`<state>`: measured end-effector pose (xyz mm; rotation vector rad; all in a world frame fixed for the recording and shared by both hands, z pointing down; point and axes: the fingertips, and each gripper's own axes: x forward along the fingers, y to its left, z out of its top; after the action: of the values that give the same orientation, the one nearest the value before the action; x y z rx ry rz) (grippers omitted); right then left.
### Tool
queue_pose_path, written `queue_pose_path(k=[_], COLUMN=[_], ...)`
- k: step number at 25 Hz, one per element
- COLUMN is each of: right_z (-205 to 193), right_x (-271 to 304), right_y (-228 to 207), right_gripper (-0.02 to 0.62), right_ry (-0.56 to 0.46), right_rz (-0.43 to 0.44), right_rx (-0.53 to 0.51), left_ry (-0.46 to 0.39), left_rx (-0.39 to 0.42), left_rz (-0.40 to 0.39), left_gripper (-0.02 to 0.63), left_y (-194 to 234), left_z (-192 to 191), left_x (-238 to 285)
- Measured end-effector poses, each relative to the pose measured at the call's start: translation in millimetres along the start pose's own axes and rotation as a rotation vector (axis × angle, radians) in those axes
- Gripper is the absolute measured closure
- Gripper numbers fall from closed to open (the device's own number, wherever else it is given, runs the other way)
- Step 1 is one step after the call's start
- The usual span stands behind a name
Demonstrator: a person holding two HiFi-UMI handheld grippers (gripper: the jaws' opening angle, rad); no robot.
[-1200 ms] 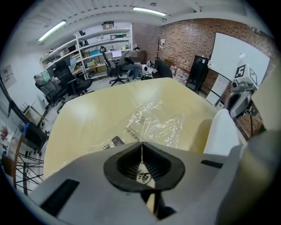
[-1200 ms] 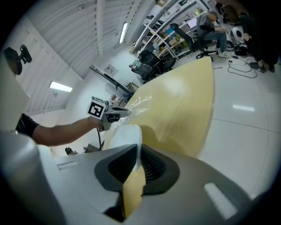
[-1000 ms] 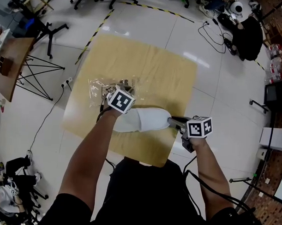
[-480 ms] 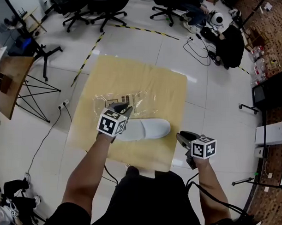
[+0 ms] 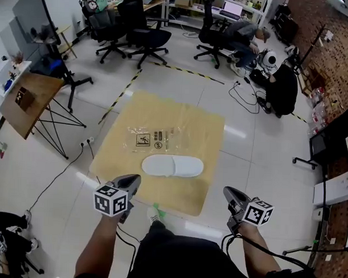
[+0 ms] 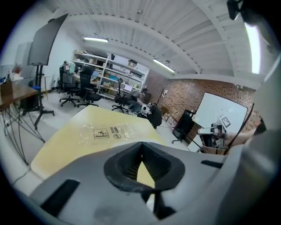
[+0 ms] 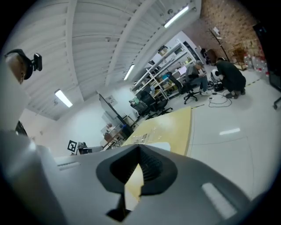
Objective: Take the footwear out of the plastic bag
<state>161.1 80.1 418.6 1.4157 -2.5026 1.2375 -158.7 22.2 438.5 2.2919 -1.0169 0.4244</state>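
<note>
A pair of white slippers (image 5: 172, 166) lies flat on the yellow tabletop (image 5: 203, 131), outside the bag. The clear plastic bag (image 5: 157, 138) with black print lies flattened just behind them. My left gripper (image 5: 134, 180) hangs off the near left edge of the table, well short of the slippers. Its jaws have just closed and hold nothing. My right gripper (image 5: 229, 193) is off the near right corner, its jaws likewise just closed on nothing. In the left gripper view the left gripper (image 6: 141, 148) points at the bag (image 6: 105, 132). In the right gripper view the right gripper (image 7: 139, 153) is shut.
A wooden side table on black legs (image 5: 27, 99) stands to the left, with office chairs (image 5: 138, 32) behind. A person in black (image 5: 283, 88) crouches at the back right among cables. A black monitor (image 5: 333, 135) stands at the right on the white tile floor.
Both grippers let go of the slippers and drew back toward me, off the table's near edge. The slippers stay on the table in front of the bag. The head view has tilted up.
</note>
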Motion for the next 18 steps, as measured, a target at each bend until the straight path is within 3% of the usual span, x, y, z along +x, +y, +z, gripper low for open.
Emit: queue_pose_path(k=[4,6,10,15,18], right_z=[-10,-28,-57,-88,-93], right_x=[-41,-57,-79,-98,-105], right_y=[24,35,57,86,96], right_gripper=[0.594,0.594,0.594,0.594,0.594], right_ry=[0.026,0.067,0.089,0.116,0.107], right_rz=[0.078,0.093,0.097,0.164,0.186], right_rx=[-0.152,-0.241,-0.380,-0.343,-0.338], left_ry=[-0.089,-0.096,-0.086,-0.057,-0.052], left_rx=[-0.127,-0.111,-0.050,-0.064,-0.048], left_rz=[0.094,0.152,0.190,0.185,0.173], left_gripper=[0.600,0.600,0.600,0.600,0.600], left_y=[-32,-56,-118,-195,-217], left_z=[-36,-58,-94,-141,-149], left_x=[-48,-67,-103,-130,-131])
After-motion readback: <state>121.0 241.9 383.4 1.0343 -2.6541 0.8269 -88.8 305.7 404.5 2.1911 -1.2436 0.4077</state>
